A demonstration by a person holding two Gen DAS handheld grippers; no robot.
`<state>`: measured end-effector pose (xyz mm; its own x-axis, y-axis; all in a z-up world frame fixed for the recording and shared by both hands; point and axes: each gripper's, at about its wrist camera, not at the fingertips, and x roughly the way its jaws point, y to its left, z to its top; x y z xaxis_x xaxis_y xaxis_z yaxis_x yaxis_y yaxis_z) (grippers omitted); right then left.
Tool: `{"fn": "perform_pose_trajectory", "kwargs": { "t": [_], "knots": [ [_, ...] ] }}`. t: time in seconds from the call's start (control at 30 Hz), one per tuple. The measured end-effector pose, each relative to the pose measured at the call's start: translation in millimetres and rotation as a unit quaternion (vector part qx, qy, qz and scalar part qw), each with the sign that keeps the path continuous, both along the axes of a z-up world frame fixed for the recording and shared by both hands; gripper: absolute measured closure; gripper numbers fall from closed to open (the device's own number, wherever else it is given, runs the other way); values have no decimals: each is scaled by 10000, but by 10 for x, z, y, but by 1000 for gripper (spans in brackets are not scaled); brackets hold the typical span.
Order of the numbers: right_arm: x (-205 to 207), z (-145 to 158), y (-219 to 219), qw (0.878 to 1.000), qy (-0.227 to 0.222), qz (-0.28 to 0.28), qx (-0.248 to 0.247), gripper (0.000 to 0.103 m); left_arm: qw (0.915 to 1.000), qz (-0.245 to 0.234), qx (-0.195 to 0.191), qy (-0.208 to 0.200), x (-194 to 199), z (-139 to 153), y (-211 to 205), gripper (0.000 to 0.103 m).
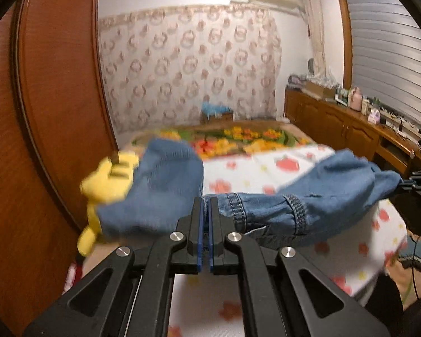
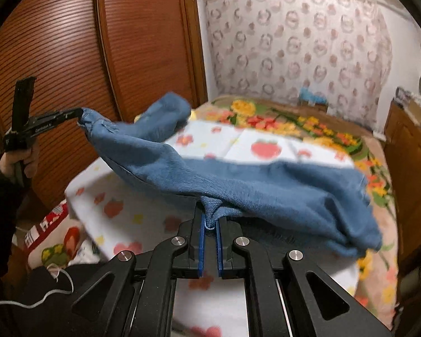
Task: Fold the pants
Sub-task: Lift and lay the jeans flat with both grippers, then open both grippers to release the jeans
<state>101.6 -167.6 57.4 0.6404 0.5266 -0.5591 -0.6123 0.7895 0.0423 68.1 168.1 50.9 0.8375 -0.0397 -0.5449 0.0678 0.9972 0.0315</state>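
Bed (image 2: 143, 219) with strawberry-print sheet below. Blue pants (image 2: 266, 191) lifted above sheet, stretched between both claws, blurred. Left gripper (image 1: 206, 205) pinches waistband edge. Right gripper (image 2: 209, 220) pinches fabric bunch; pants drape ahead of it and to both sides.
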Motion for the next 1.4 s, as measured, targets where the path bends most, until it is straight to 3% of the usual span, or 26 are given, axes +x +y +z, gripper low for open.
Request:
{"fn": "perform_pose_trajectory", "kwargs": {
  "t": [0.13, 0.27, 0.43, 0.67, 0.73, 0.8, 0.93, 1.17, 1.3, 1.4],
  "knots": [
    [57, -232, -54, 9995, 311, -52, 10, 97, 9995, -41, -37, 308, -140, -302, -96, 100],
    [118, -305, -75, 9989, 456, -91, -7, 97, 9991, -87, -51, 401, -238, -384, -208, 100],
    [122, -264, -64, 9986, 498, -169, 2, 97, 9988, -125, -37, 475, -329, -339, -273, 100],
    [0, -264, -93, 9984, 505, -229, 65, 95, 9994, -169, 132, 280, -380, -150, -308, 99],
    [-34, -263, -100, 9985, 468, -265, 40, 95, 9992, -250, 144, 275, -330, -129, -360, 81],
    [-68, -247, -143, 9986, 434, -277, 86, 93, 9990, -365, 127, 243, -304, -134, -420, 50],
    [-123, -209, -302, 9985, 298, -415, 179, 92, 9978, -608, 93, 236, -199, -172, -618, 27],
    [-24, -148, -673, 9947, 73, -1021, 136, 88, 9953, -918, -79, 312, 116, -280, -991, 24],
    [90, -180, -866, 9902, -43, -1393, 22, 72, 9929, -1100, -73, 447, 270, -410, -1219, 24],
    [270, -254, -1009, 9852, -25, -1712, -26, 66, 9911, -1213, -107, 532, 336, -487, -1332, 24]
  ]
}}
